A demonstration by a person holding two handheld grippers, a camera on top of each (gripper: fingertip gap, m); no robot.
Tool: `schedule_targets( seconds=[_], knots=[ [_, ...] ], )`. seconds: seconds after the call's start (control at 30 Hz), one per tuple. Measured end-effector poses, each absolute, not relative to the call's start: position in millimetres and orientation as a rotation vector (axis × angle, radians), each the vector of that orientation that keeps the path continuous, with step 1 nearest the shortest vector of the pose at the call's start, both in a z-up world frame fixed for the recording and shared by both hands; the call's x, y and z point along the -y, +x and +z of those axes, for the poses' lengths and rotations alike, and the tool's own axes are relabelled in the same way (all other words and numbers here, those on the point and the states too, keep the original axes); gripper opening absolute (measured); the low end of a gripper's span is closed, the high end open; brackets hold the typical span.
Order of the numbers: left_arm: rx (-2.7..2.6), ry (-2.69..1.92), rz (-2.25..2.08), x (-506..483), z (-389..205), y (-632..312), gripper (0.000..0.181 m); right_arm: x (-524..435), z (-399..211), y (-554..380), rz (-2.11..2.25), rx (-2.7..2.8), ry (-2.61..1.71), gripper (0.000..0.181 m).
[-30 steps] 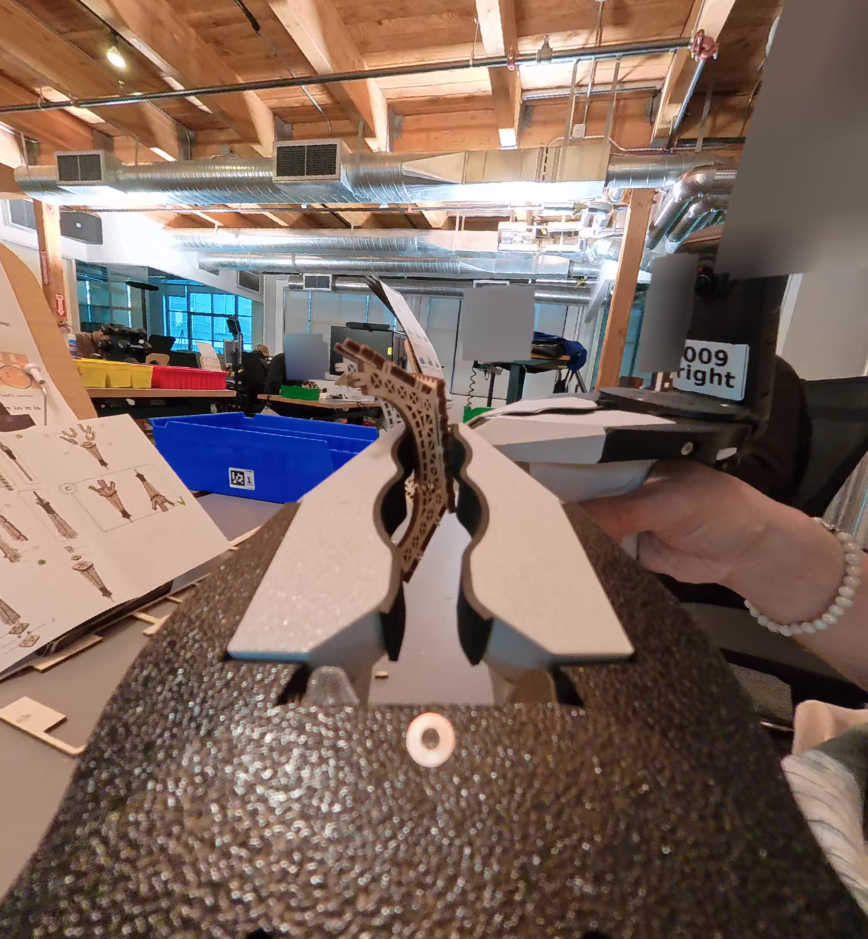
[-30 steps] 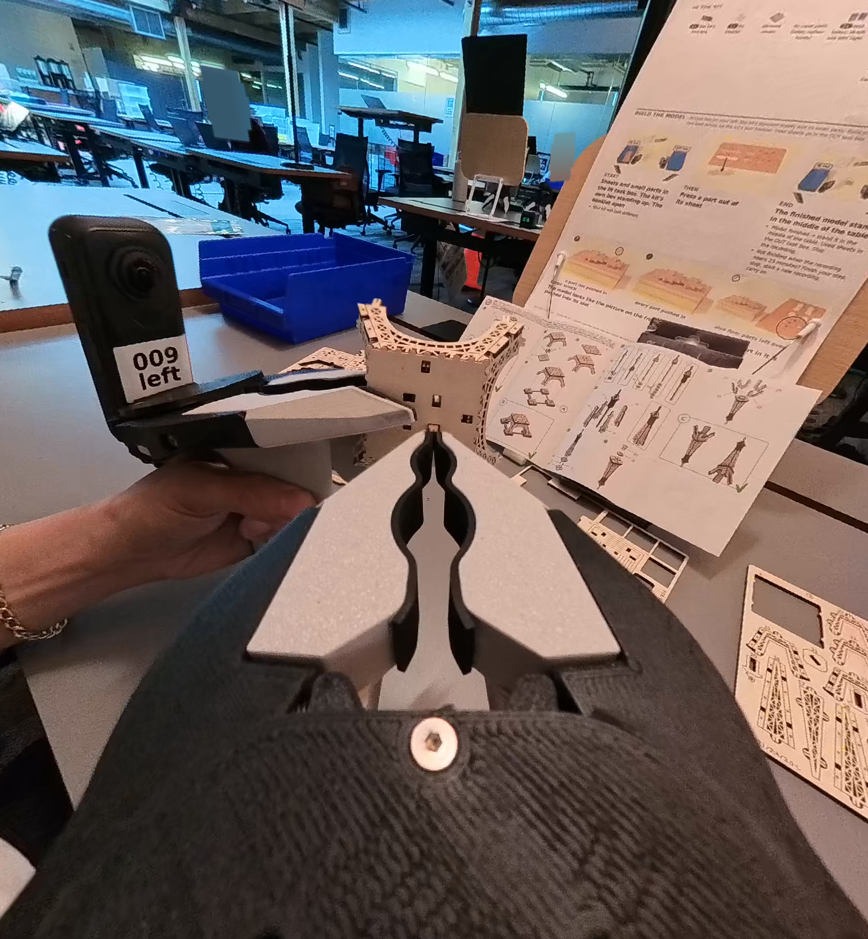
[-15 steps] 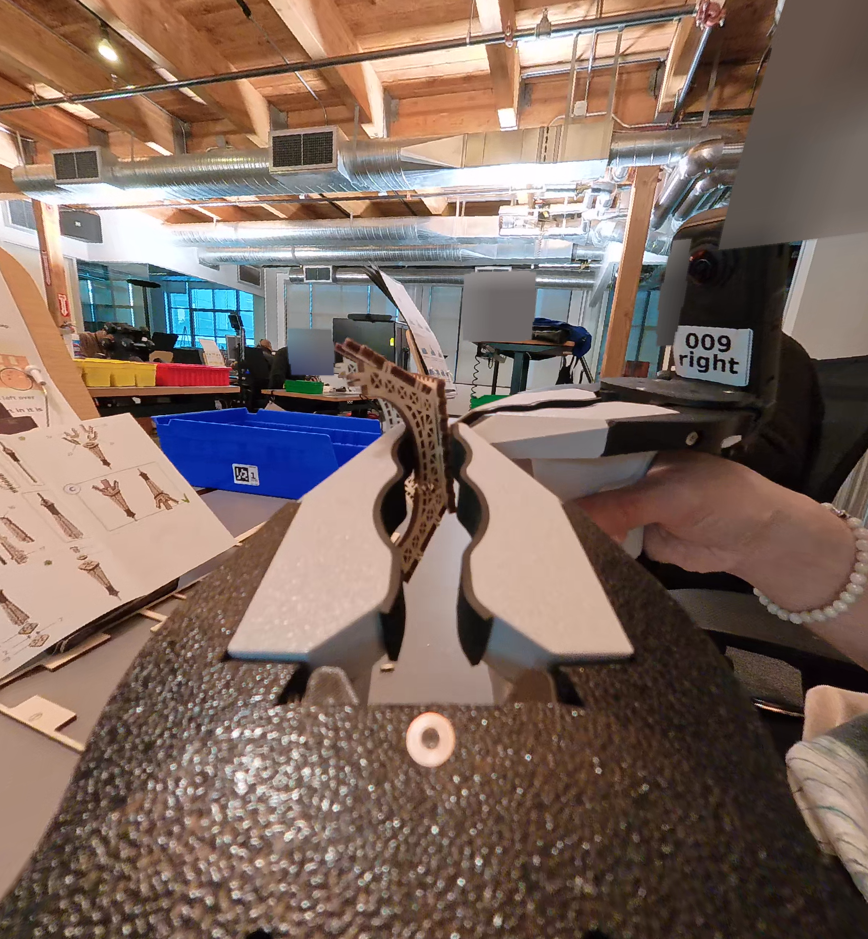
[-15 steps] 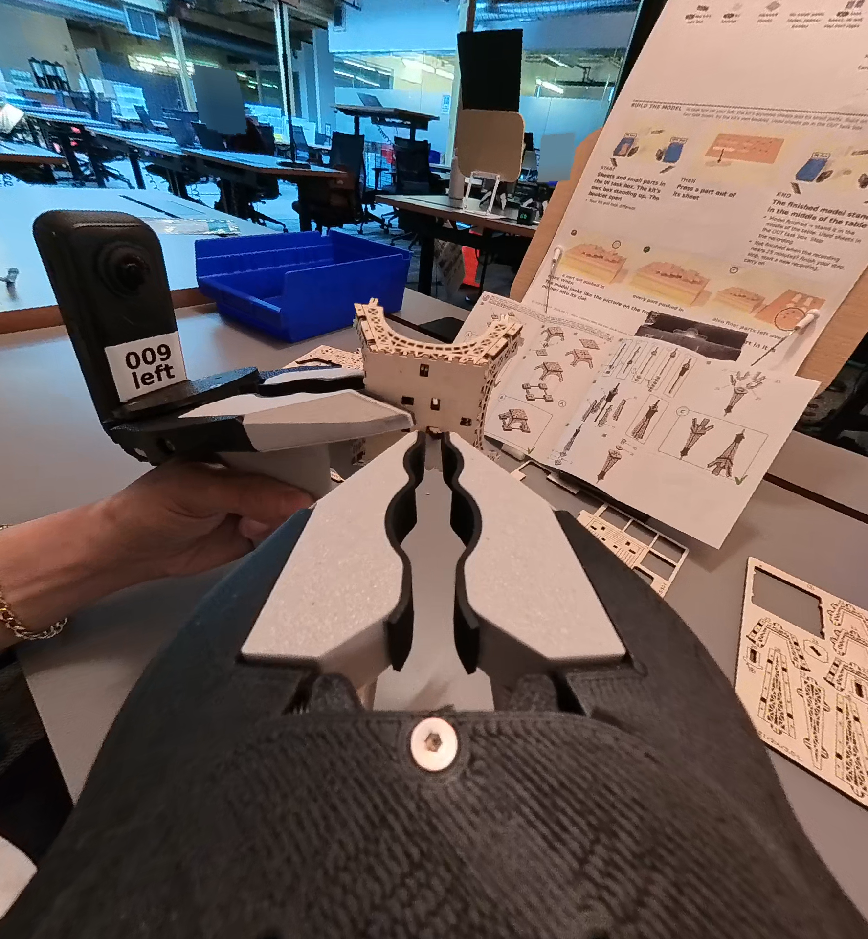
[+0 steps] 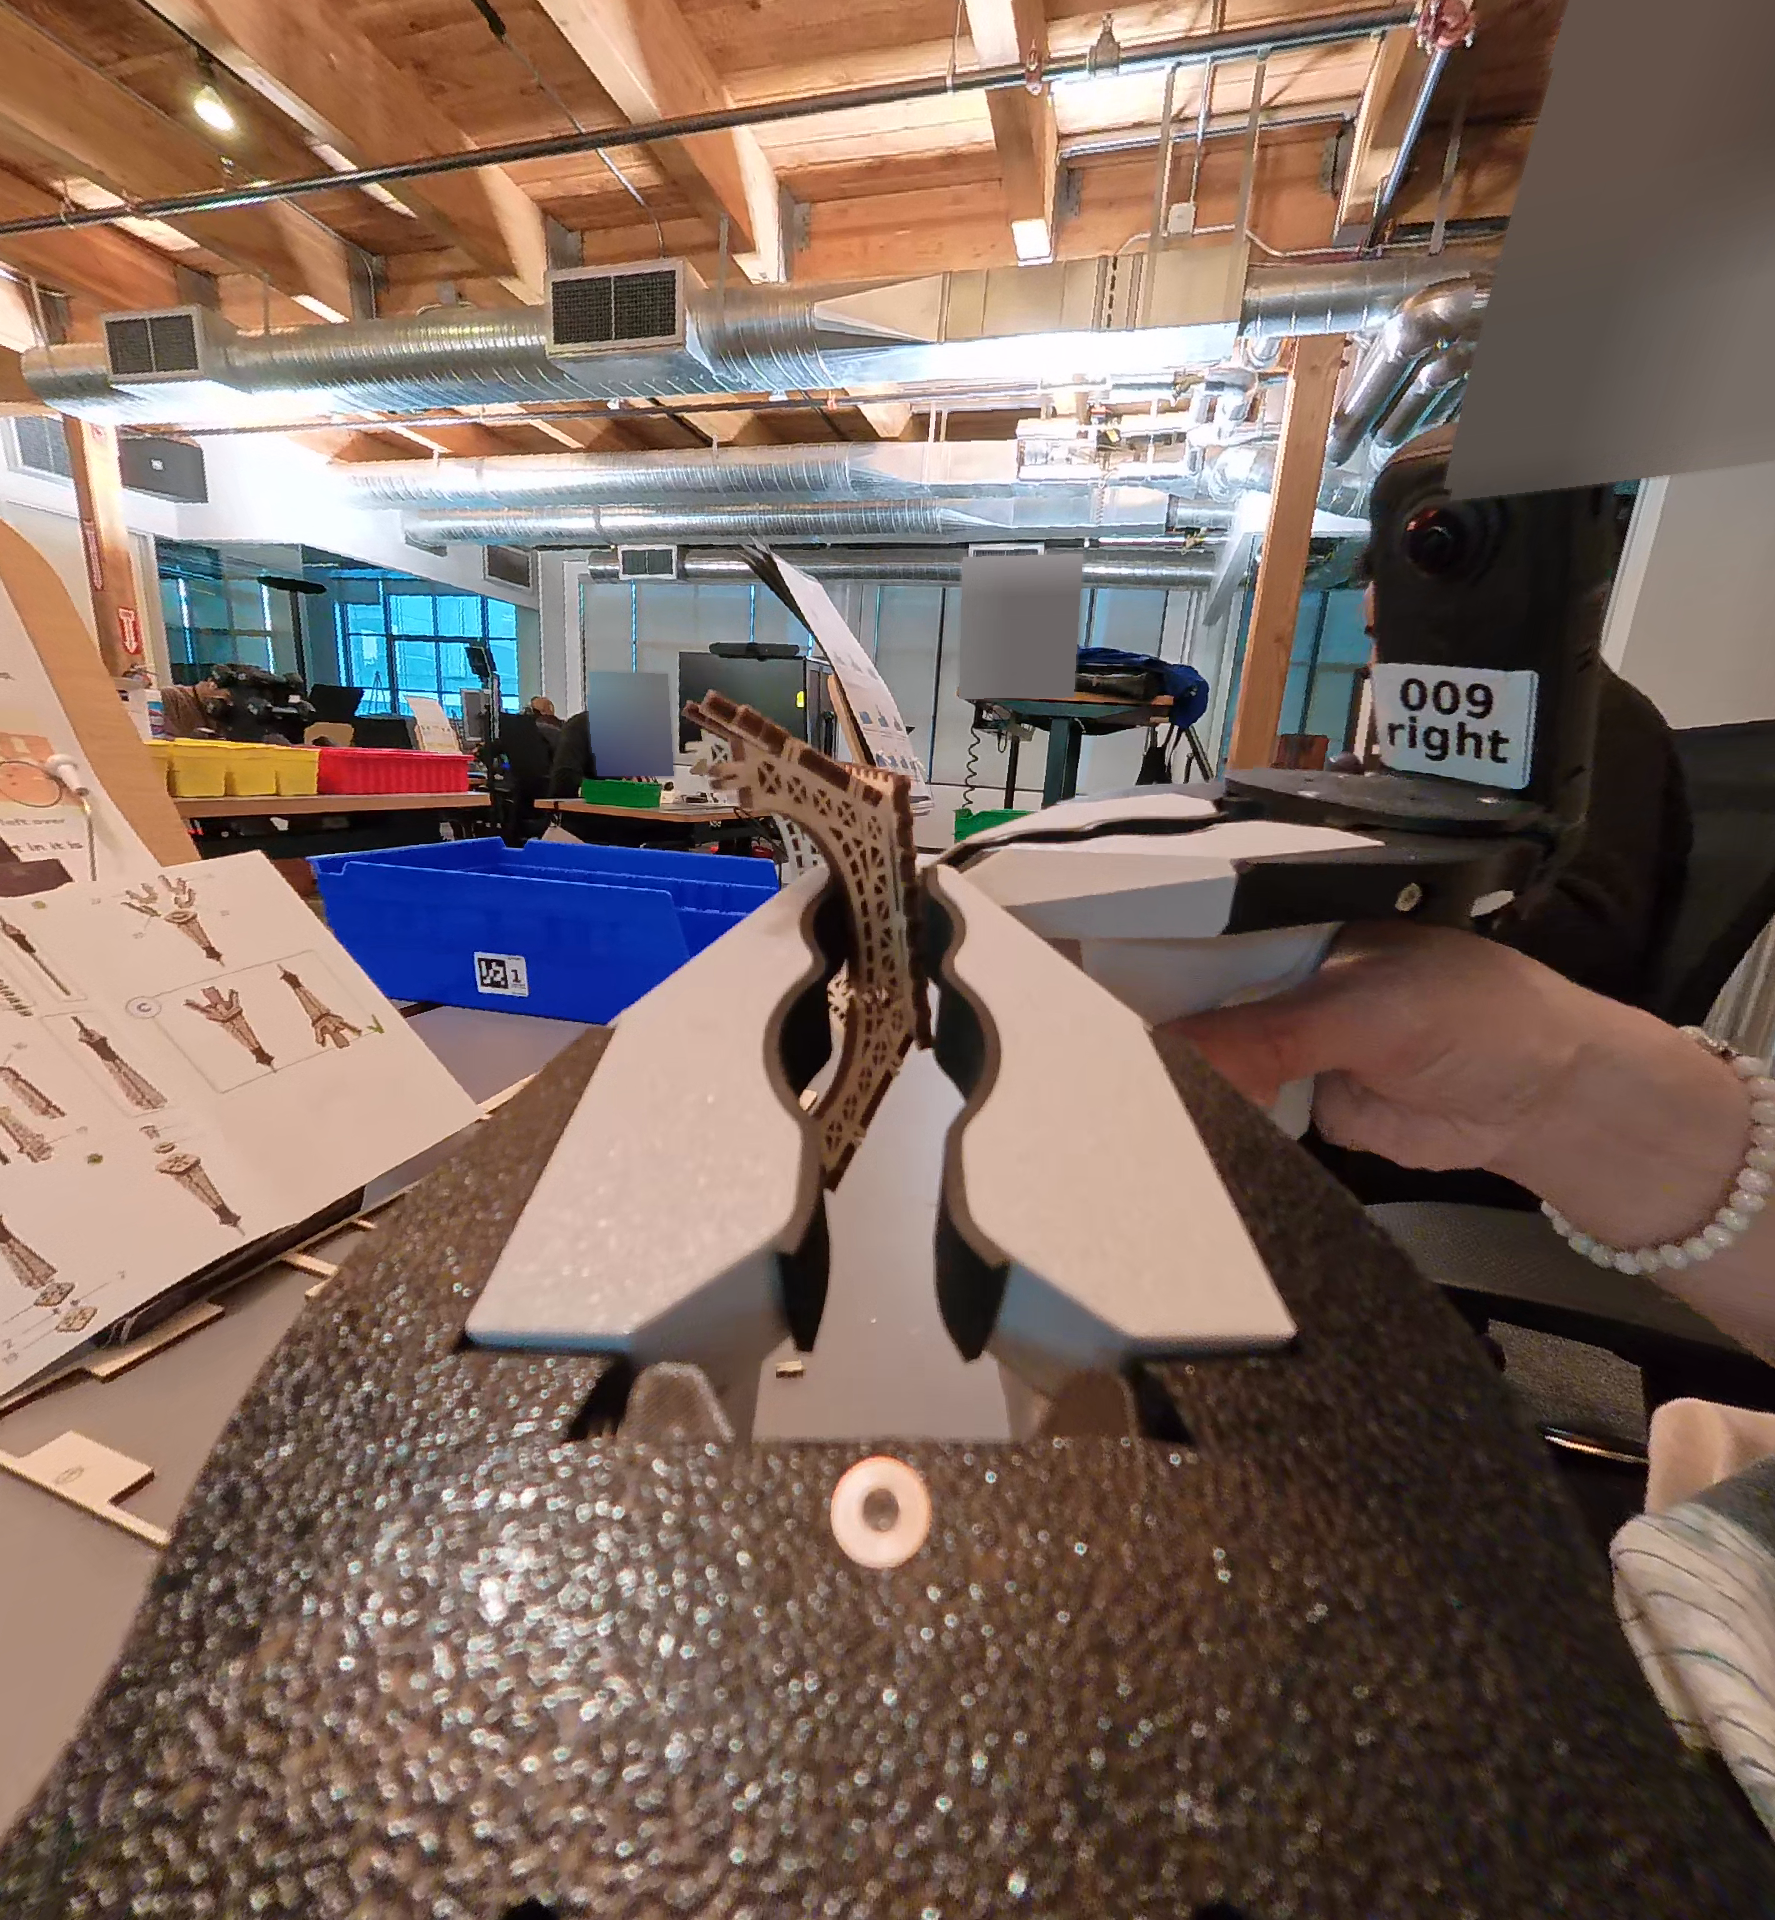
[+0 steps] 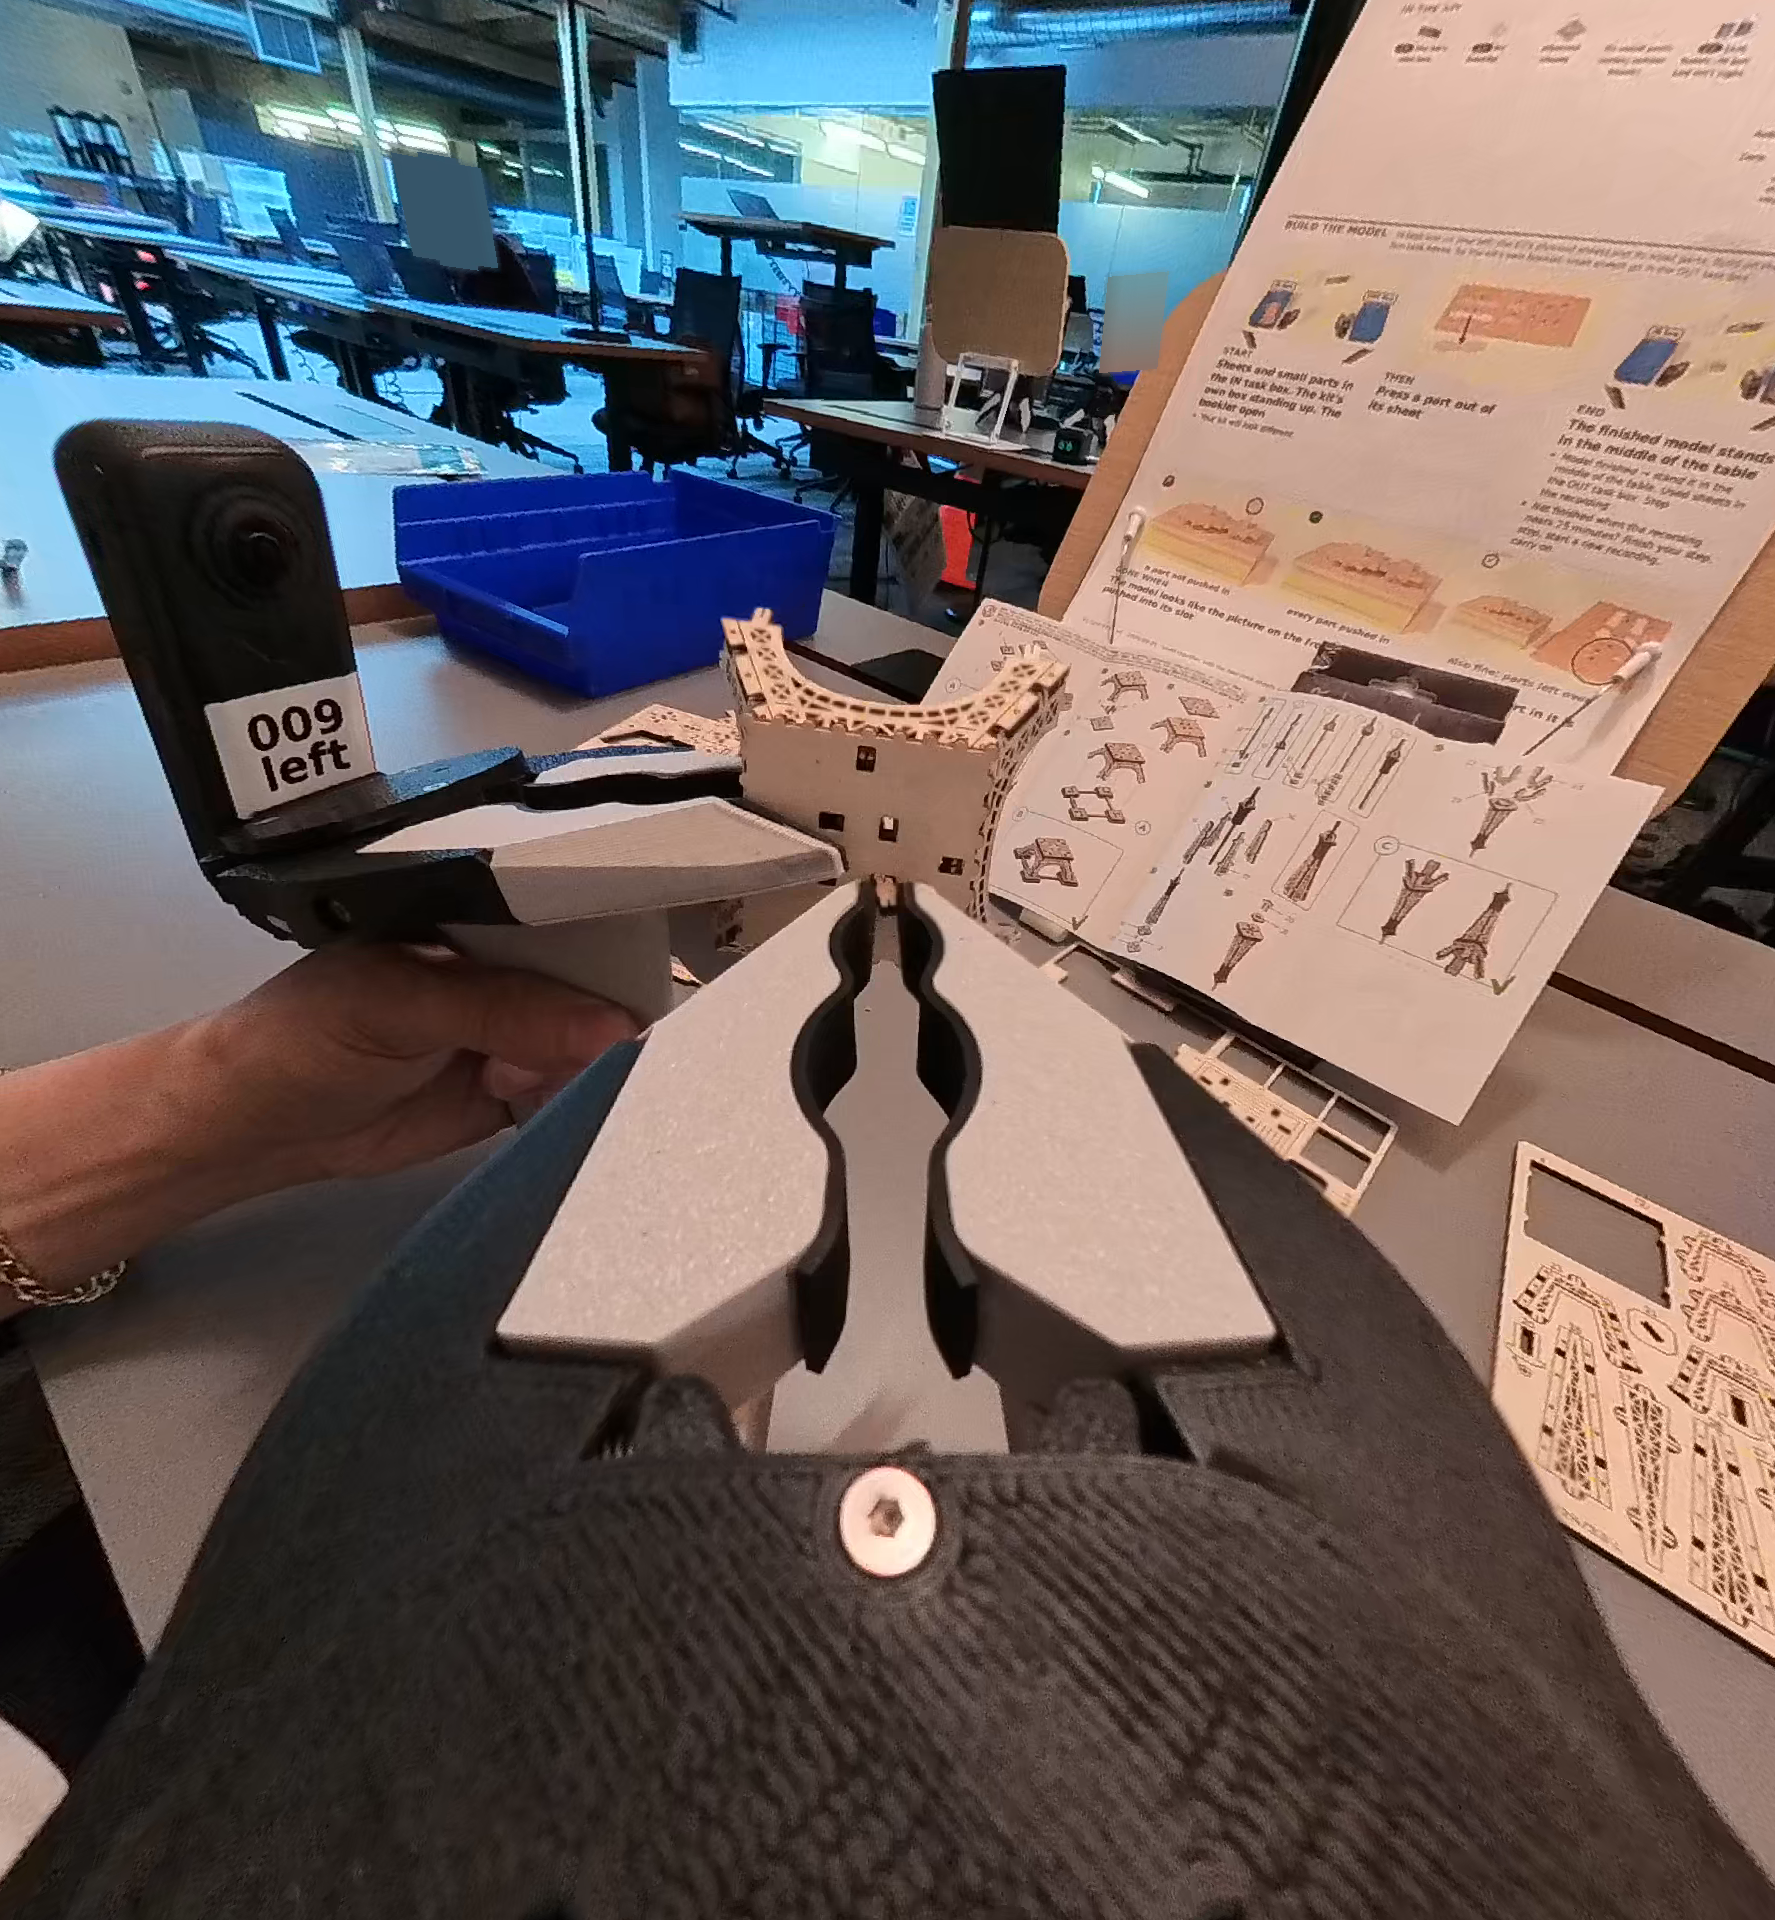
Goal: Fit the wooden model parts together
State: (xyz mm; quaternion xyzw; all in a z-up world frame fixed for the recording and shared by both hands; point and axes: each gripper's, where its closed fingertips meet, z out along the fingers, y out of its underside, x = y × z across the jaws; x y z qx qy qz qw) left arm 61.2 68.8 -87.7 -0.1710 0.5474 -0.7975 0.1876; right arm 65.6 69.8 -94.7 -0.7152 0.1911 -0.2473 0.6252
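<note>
Grey bench [image 6: 1641, 1081] surface is carrying the work, with an open workshop of desks, wooden beams and silver ducts stretching behind it. Toward the far edge of the bench a blue bin [image 6: 613, 566] is sitting, and an instruction sheet [image 6: 1278, 831] is lying open near the far right corner, leaning against a propped board. A cut plywood sheet [image 6: 1683, 1413] is lying flat by the right edge.

Above the middle of the bench, the left gripper [image 5: 870, 914] is pinching the wooden model [image 5: 857, 935], its fingers narrowed onto the curved lattice leg that is standing up between them. In the right wrist view the same model [image 6: 888, 774] is showing a pale plate with small square holes and two arched legs rising from it, held clear of the bench.

The right gripper [image 6: 888, 899] is pointing at the lower edge of that plate, its jaws drawn nearly together around a tiny wooden peg [image 6: 886, 890] at the tips. The peg is sitting just beneath the plate; whether it is touching cannot be told. A hand is holding each gripper's handle.
</note>
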Motion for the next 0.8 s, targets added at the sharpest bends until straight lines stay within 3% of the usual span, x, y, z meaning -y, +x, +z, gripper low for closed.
schedule_targets(
  seconds=[0.8],
  knots=[
    [-1.512, -0.651, -2.368, -67.8, -93.2, 71.1, 0.011, -69.8, -99.3, 70.8, -0.629, -0.440, -1.689, 0.007]
  ],
)
